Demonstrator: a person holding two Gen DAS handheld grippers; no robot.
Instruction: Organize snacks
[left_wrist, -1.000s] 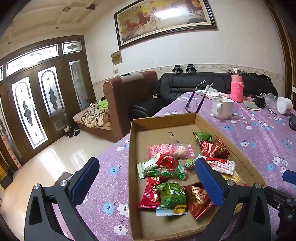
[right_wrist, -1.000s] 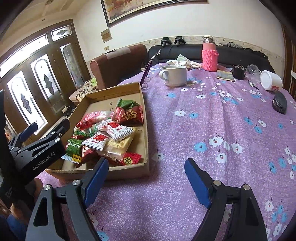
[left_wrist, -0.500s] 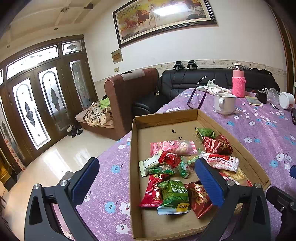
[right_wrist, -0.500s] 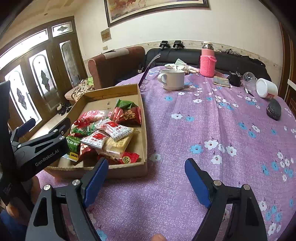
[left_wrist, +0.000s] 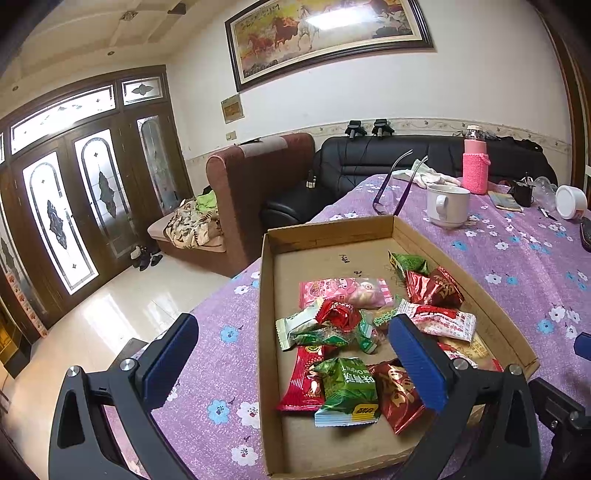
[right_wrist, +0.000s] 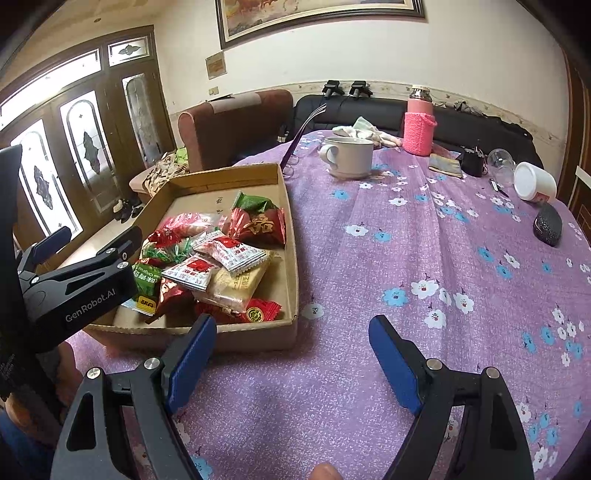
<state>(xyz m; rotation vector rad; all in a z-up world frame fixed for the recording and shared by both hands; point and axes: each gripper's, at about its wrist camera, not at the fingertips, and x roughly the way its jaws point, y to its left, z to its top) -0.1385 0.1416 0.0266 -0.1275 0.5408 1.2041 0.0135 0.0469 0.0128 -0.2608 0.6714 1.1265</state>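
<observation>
A shallow cardboard box (left_wrist: 328, 232) lies on the purple flowered tablecloth (right_wrist: 424, 258) and holds several wrapped snacks in red, green, pink and white, such as a pink packet (left_wrist: 343, 291) and a green one (left_wrist: 347, 387). The box also shows in the right wrist view (right_wrist: 229, 177). My left gripper (left_wrist: 291, 363) is open and empty, raised over the box's near left edge. My right gripper (right_wrist: 291, 363) is open and empty above bare cloth, just right of the box's near corner.
A white mug (right_wrist: 349, 157), a pink-sleeved bottle (right_wrist: 419, 127), a white cloth (right_wrist: 364, 131), a white jar (right_wrist: 533, 181), a dark oval object (right_wrist: 548, 223) and small items stand at the table's far side. Purple glasses (left_wrist: 395, 184) stand behind the box. Sofas lie beyond.
Both grippers have drawn back and up a little; the box and table sit slightly farther in view. Nothing was taken hold of or let go.
</observation>
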